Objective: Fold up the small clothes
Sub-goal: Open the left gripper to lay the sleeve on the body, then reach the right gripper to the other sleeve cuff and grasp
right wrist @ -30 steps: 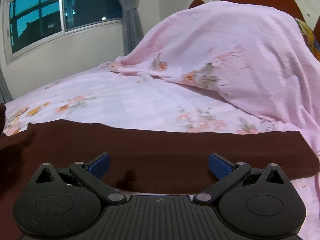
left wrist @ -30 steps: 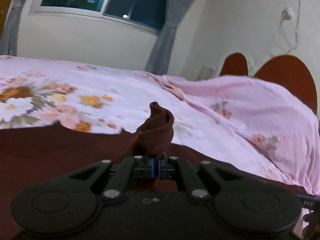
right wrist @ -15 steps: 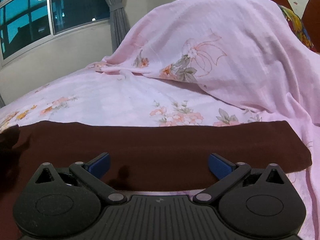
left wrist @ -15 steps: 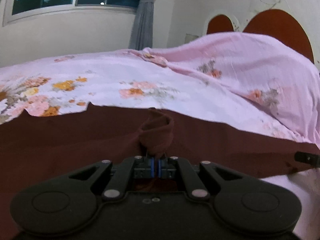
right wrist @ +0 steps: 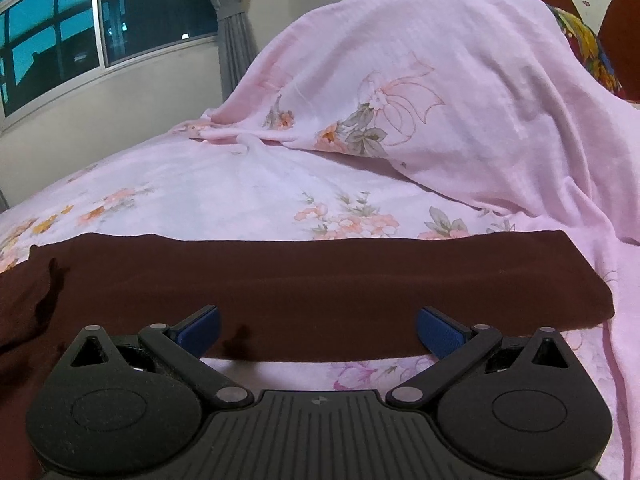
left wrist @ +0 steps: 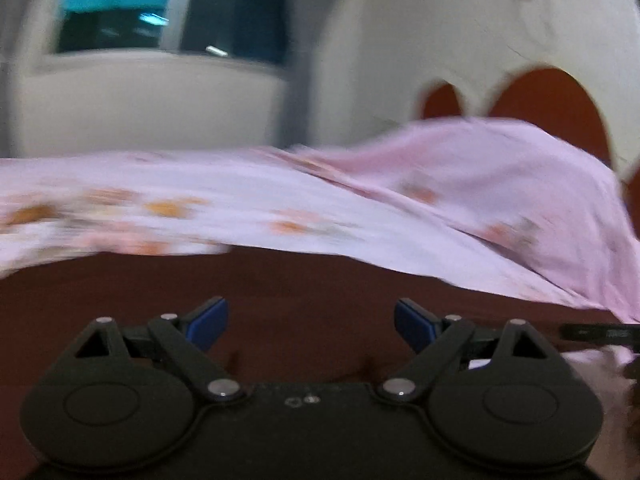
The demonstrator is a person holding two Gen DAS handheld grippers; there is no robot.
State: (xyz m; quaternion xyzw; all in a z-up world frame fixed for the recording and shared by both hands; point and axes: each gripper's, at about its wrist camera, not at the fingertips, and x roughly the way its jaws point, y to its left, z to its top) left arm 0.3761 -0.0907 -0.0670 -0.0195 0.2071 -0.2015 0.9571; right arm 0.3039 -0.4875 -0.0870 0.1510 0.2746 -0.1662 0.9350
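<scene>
A dark maroon garment (right wrist: 320, 276) lies flat on the pink floral bed sheet (right wrist: 248, 188), folded into a long band with a straight far edge. In the left wrist view it (left wrist: 280, 280) fills the foreground; that view is motion-blurred. My left gripper (left wrist: 311, 326) is open and empty just above the cloth. My right gripper (right wrist: 318, 334) is open and empty at the garment's near edge, its blue pads (right wrist: 438, 336) wide apart.
A pink blanket (right wrist: 440, 92) is heaped over pillows at the head of the bed, to the right. A brown headboard (left wrist: 552, 104) stands behind it. A window (right wrist: 60, 32) with a grey curtain is on the far wall.
My left gripper has opened and let go of the bunched maroon cloth, which now lies flat. The left view swung and blurred. The right gripper stayed open and edged closer.
</scene>
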